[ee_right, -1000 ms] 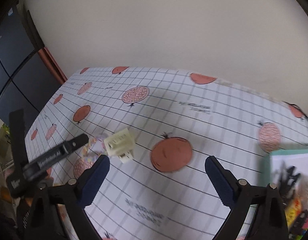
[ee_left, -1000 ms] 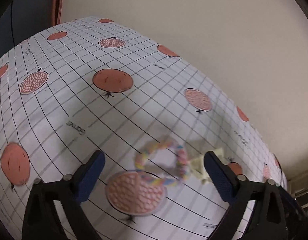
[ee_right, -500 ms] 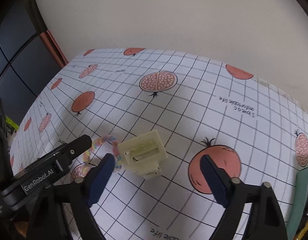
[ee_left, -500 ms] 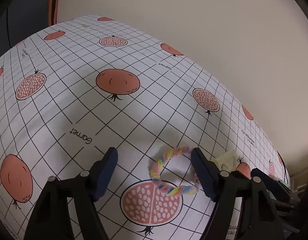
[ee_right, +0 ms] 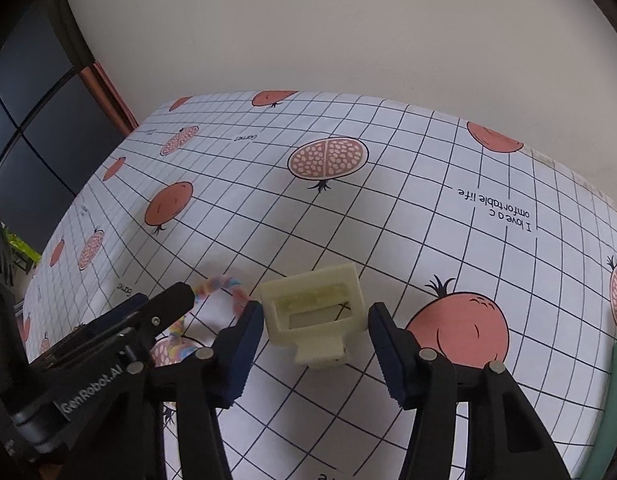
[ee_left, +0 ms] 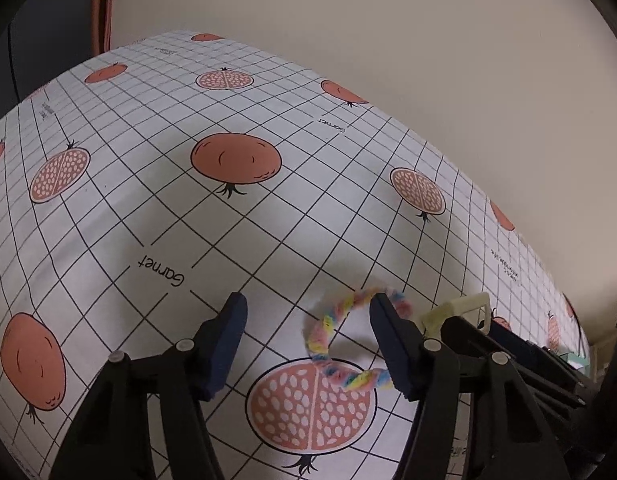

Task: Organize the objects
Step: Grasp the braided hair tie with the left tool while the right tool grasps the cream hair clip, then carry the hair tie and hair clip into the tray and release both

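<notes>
A pastel rainbow pipe-cleaner loop lies on the pomegranate-print tablecloth. My left gripper is open around it, and the right fingertip sits inside the loop. A cream plastic rectangular frame piece lies on the cloth in the right wrist view. My right gripper is open with a finger on each side of it, close but apart. The loop also shows in the right wrist view, partly behind the left gripper. The cream piece shows past the left gripper's right finger.
A beige wall rises behind the table's far edge. A dark cabinet with an orange-brown edge stands at the left. A teal-edged object lies at the right edge of the right wrist view.
Both grippers have moved down and forward onto their objects. The left gripper's jaws have narrowed around the loop, and the right gripper now straddles the cream piece.
</notes>
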